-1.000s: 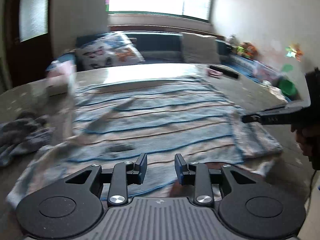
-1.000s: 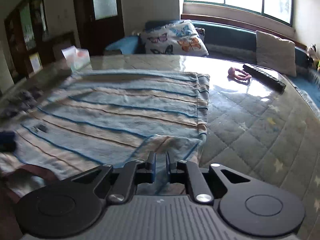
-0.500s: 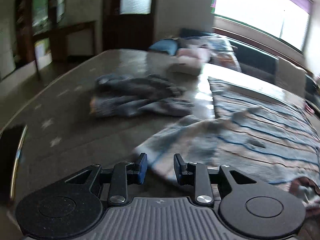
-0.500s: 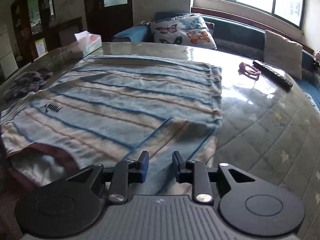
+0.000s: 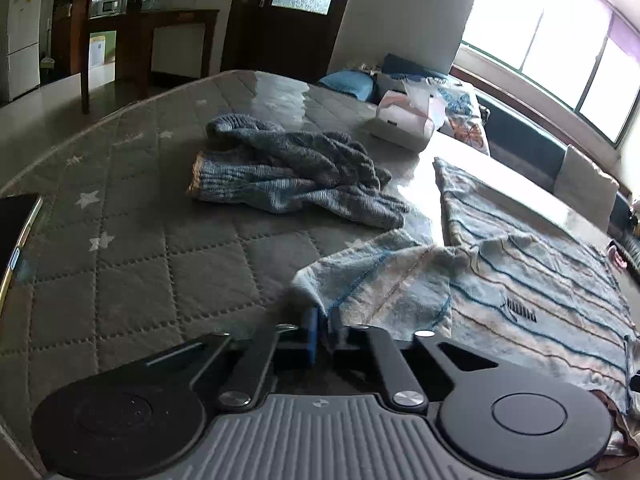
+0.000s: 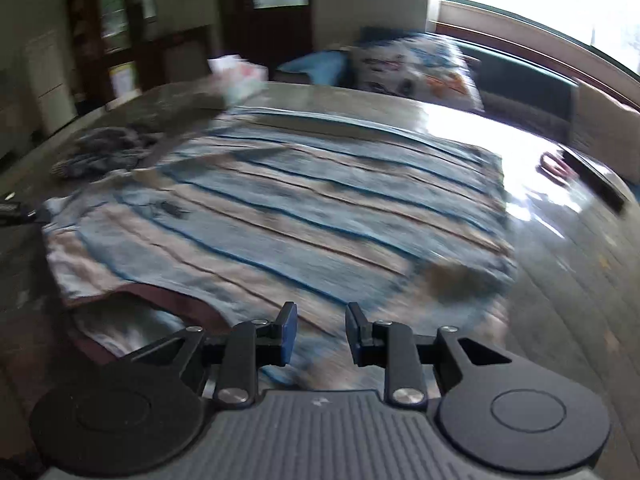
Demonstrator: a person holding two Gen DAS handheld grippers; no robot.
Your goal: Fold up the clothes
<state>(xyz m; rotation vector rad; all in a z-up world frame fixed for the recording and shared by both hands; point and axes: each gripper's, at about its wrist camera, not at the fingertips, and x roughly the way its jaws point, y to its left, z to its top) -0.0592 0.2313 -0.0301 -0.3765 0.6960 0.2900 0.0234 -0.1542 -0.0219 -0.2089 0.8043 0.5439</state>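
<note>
Striped shirt [image 5: 532, 280] lies flat on worktop [image 5: 132, 264], just beside grey gloves [image 5: 304, 176]. Left gripper [image 5: 323, 330]: fingers pinching shirt's sleeve edge. Right gripper [image 6: 318, 334]: fingers spread above shirt's collar end.

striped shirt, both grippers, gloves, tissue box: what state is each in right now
Blue and beige striped knit shirt: spread flat, one sleeve pinched.
Left gripper: shut on the sleeve's edge.
Right gripper: open, holds nothing, over the shirt's near edge.
Grey knitted work gloves: piled loosely, apart from the shirt.
White tissue box: tissue sticking out on top.
</note>
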